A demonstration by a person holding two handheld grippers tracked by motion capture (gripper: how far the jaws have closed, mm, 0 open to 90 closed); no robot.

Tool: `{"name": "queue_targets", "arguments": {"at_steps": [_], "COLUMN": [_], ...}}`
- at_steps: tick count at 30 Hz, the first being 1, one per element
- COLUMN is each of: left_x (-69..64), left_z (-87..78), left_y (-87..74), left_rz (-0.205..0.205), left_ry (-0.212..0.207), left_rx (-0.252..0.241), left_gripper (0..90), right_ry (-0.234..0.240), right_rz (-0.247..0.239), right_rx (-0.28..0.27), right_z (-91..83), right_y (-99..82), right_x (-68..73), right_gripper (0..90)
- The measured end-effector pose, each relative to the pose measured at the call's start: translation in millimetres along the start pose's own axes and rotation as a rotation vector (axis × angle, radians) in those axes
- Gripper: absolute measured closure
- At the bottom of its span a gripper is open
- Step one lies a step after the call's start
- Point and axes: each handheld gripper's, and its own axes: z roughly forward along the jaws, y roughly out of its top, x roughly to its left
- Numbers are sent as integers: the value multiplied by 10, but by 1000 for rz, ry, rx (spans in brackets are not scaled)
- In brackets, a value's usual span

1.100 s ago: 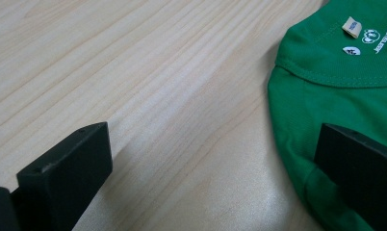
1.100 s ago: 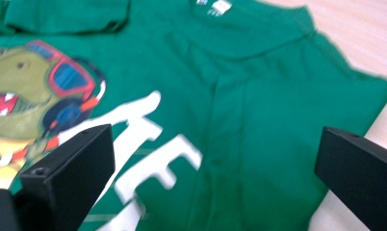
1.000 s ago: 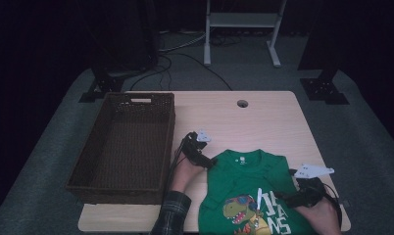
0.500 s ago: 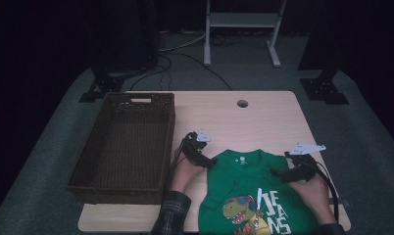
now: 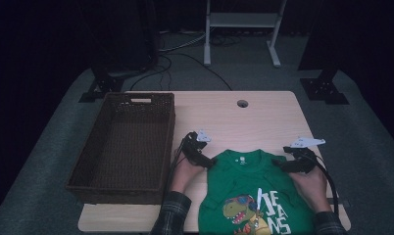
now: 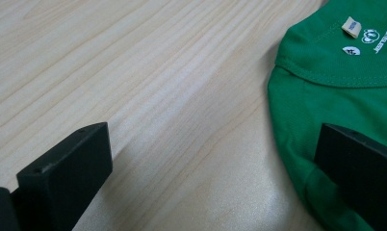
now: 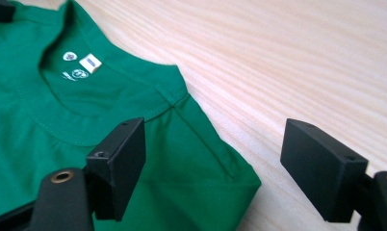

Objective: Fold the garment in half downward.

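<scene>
Shirt [image 5: 256, 196] lies flat, collar pointing toward table's [image 5: 263, 117] far edge.

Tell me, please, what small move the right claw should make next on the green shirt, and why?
Probably close on the shoulder corner. The right claw has just been narrowing, and its jaws straddle the folded corner of the green shirt without yet pressing it. The left claw stands open at the opposite shoulder, one jaw over the cloth. Gripping both shoulders would likely let the shirt be lifted off the table.
</scene>
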Motion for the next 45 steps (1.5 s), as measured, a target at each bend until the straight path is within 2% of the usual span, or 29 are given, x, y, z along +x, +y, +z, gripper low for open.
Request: {"name": "queue_targets", "arguments": {"at_steps": [4, 5, 14, 17, 22, 23, 25, 27, 29, 30, 31, 33, 35, 39, 44, 45], "left_x": [1, 1, 0, 0, -13, -9, -19, -37, -79, -94, -107, -122, -118, -84, -57, -43], "left_z": [1, 0, 0, 0, -2, -9, -23, -46, -78, -84, -86, -87, -84, -76, -62, -48], "left_y": [1, 1, 1, 1, -2, -4, -9, -21, -39, -42, -45, -45, -45, -48, -3, 32], "left_rz": [0, 1, 1, 2, 12, 11, 25, 45, 87, 96, 101, 97, 57, -29, -48, -50], "left_ry": [0, 0, 0, 0, 7, -11, -26, -52, -102, -115, -129, -147, -164, -180, -154, -133], "left_rx": [0, 0, 0, 0, -7, -9, -24, -52, -80, -82, -88, -89, -85, -86, -67, -56], "left_gripper": [0, 0, 0, 0, 0, 0, 59, 162, 391, 527, 588, 739, 850, 877, 879, 880], "right_ry": [-6, 5, 27, 43, 71, 77, 81, 94, 101, 99, 97, 92, 89, 81, 66, 48], "right_rz": [-14, -4, -16, -4, -23, -21, -21, -26, -27, -29, -31, -33, -33, -34, -24, -18], "right_rx": [3, 22, 44, 44, 39, 38, 39, 45, 42, 43, 44, 44, 44, 39, 38, 40], "right_z": [59, 94, 261, 293, 294, 294, 295, 292, 294, 294, 293, 295, 296, 302, 315, 323], "right_y": [72, 91, 114, 96, 94, 92, 95, 98, 95, 97, 99, 101, 103, 105, 117, 130], "right_x": [3, -10, -38, -57, -24, -20, -18, -17, -15, -13, -8, -3, -5, -7, -16, -32], "right_gripper": [271, 272, 429, 521, 715, 743, 792, 852, 873, 879, 881, 884, 886, 889, 891, 892]}}
